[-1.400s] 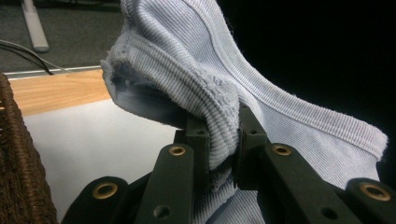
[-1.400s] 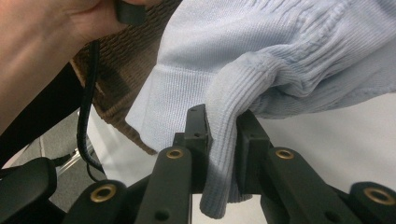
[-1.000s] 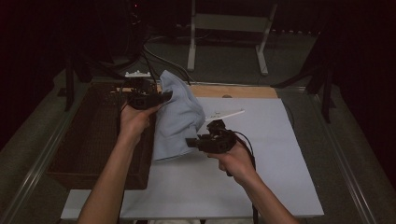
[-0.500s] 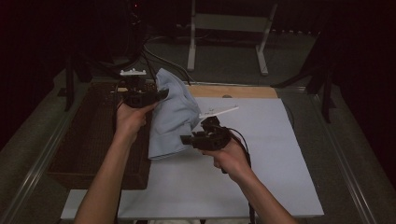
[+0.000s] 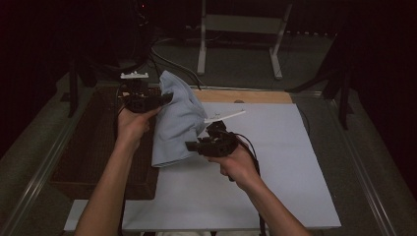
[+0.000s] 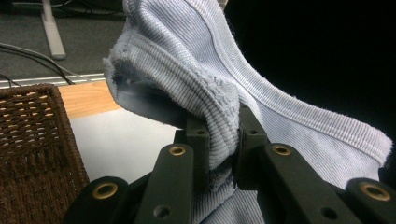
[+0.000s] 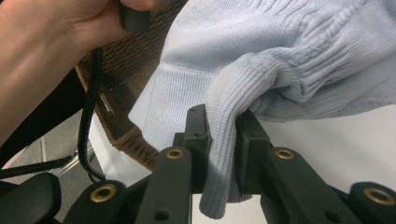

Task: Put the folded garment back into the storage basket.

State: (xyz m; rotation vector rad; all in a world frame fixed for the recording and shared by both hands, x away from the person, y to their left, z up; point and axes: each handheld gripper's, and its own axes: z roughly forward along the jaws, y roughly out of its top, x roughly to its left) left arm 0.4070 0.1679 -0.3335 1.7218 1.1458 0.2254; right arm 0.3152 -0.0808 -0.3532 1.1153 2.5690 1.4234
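Near the table's far left edge, above the wicker basket (image 5: 93, 147), the left gripper (image 5: 164, 98) has its fingers (image 6: 198, 140) clamped on a ribbed fold of the pale blue garment (image 5: 177, 120). The cloth hangs between both grippers over the white sheet (image 5: 275, 162). The right gripper (image 5: 193, 145) pinches its lower hem.

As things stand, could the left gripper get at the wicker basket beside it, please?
Probably not yet: the left gripper is shut on the light blue garment, which the right gripper also clamps. The wicker basket lies open just below it, so only the held cloth hinders it.
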